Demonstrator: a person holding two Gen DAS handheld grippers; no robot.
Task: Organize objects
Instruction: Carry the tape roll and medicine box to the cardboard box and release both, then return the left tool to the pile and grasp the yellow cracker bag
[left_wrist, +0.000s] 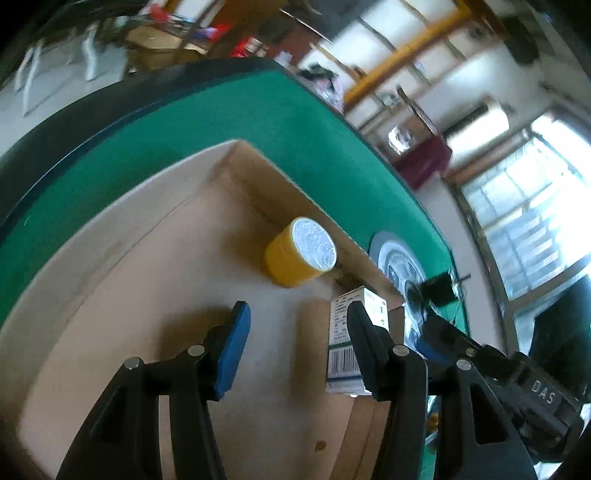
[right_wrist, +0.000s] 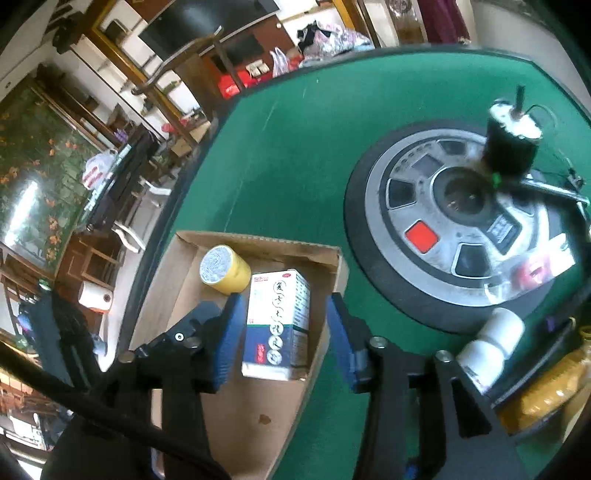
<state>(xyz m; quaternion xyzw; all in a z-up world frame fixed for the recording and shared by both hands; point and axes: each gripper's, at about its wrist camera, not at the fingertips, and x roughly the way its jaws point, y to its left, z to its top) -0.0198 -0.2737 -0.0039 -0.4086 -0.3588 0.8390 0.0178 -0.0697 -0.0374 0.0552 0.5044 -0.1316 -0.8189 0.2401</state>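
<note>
Medicine box (left_wrist: 341, 343) half hidden behind gripper finger; yellow bottle (right_wrist: 554, 384) cut off, blurred.

place: lived-in home room | signs: green mahjong table (right_wrist: 295, 147) with centre dial (right_wrist: 461, 221), wooden chairs (right_wrist: 92, 266), paper towel roll (right_wrist: 95, 297), big window (left_wrist: 535, 206)

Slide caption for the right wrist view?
Right gripper jaws open around upright medicine box beside yellow jar in cardboard tray.
</note>
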